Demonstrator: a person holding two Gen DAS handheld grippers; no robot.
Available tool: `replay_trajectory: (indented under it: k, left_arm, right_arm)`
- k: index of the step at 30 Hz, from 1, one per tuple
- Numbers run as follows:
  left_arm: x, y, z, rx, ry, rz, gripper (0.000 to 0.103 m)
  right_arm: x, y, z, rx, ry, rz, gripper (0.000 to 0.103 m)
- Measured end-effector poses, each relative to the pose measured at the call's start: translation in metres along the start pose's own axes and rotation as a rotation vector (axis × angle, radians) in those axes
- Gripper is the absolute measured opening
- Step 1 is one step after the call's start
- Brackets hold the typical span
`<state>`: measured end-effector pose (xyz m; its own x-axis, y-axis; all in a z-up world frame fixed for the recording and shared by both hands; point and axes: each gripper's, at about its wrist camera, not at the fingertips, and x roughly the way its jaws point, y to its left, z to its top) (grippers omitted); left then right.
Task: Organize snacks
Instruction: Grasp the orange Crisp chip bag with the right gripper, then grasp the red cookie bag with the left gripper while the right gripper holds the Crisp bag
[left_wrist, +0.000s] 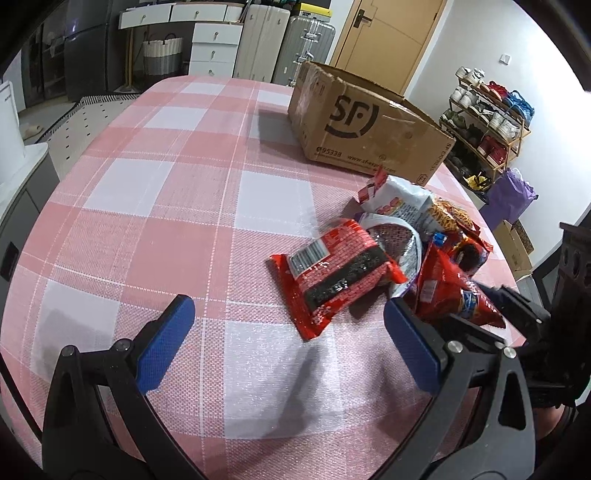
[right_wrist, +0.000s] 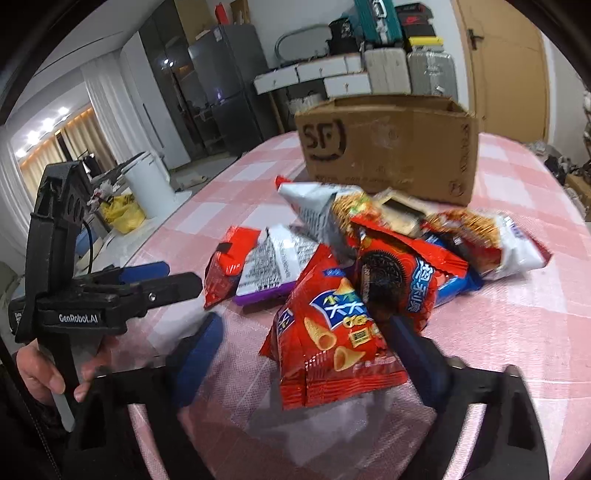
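A pile of snack packets lies on the pink checked table (left_wrist: 177, 229). A red packet with a barcode (left_wrist: 332, 277) lies nearest my left gripper (left_wrist: 288, 332), which is open and empty just in front of it. A red corn-cone packet (right_wrist: 328, 332) sits between the fingers of my right gripper (right_wrist: 306, 350), which is open around it. Behind it lie a red cookie packet (right_wrist: 399, 273), a purple-edged packet (right_wrist: 273, 269) and noodle-snack packets (right_wrist: 487, 236). An open SF cardboard box (left_wrist: 369, 122) stands behind the pile; it also shows in the right wrist view (right_wrist: 391, 147).
My left gripper also shows in the right wrist view (right_wrist: 162, 277), held by a hand at the left. A shoe rack (left_wrist: 487, 122) and purple bag (left_wrist: 511, 195) stand beyond the table's right edge. Suitcases and white drawers line the far wall.
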<state>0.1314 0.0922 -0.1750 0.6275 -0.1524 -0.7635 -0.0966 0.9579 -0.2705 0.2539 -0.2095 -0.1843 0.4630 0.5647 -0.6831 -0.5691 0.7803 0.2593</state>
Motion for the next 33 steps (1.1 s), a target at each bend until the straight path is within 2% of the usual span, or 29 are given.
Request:
replay_trajectory:
  k: [3, 12, 33]
  left_arm:
    - [0.001, 0.002, 0.0, -0.009, 0.005, 0.001, 0.102]
    - [0.0, 0.003, 0.001, -0.013, 0.007, 0.012, 0.102]
    - [0.01, -0.001, 0.006, 0.003, 0.053, 0.013, 0.102]
  right_arm:
    - [0.01, -0.001, -0.001, 0.0, 0.042, -0.002, 0.064]
    - [0.012, -0.01, 0.0, 0.043, 0.046, 0.042, 0.051]
    - [-0.022, -0.017, -0.01, 0.054, -0.027, 0.068, 0.05]
